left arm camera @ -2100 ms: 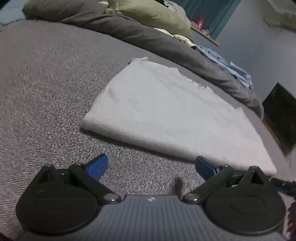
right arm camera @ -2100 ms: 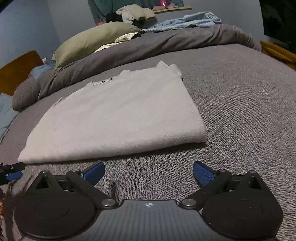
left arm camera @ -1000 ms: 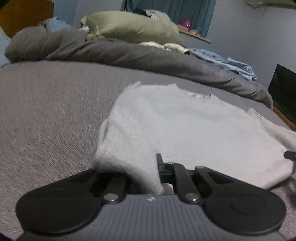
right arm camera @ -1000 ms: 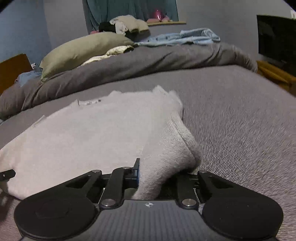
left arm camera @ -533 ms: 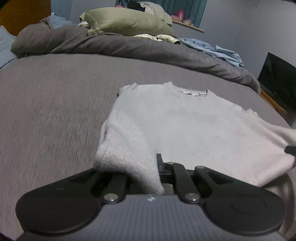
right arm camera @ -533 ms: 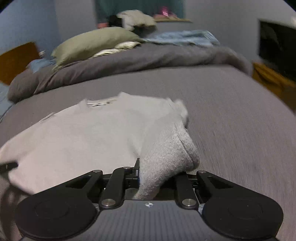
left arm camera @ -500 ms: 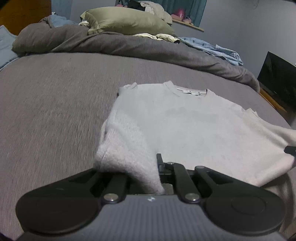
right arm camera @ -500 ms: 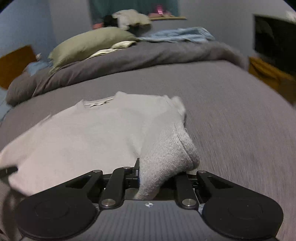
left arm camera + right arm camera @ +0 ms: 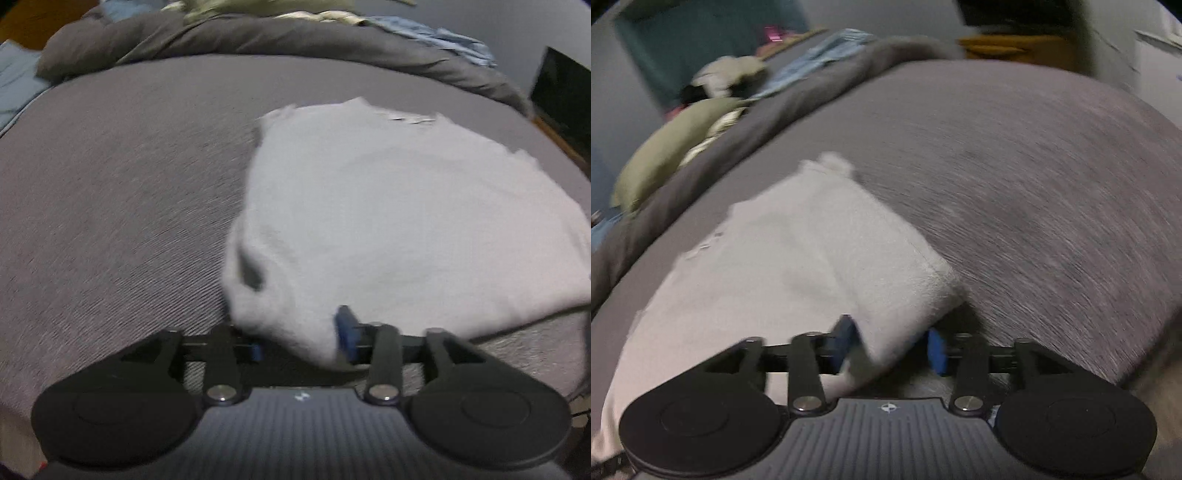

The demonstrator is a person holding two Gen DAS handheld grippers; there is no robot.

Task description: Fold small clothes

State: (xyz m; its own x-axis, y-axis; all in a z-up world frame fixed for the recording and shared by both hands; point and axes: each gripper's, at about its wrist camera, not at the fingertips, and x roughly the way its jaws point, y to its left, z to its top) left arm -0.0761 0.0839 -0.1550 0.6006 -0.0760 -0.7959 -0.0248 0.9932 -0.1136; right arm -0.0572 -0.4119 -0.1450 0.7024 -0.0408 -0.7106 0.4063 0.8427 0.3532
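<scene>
On grey bed (image 9: 110,184), white sweater (image 9: 388,206) lies flat w/ near corners bunched. My left gripper (image 9: 301,341) & right gripper (image 9: 890,345) are both parted, blue pads straddling a corner, not clamped.

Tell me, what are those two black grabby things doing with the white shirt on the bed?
A person is folding a white shirt on a grey bed. The left hand-held gripper has one near corner of the shirt between its blue fingers, and the right hand-held gripper has the other. Both sets of fingers stand a little apart, so the grip looks loose. The pictures are blurry. A green pillow lies at the far end.
</scene>
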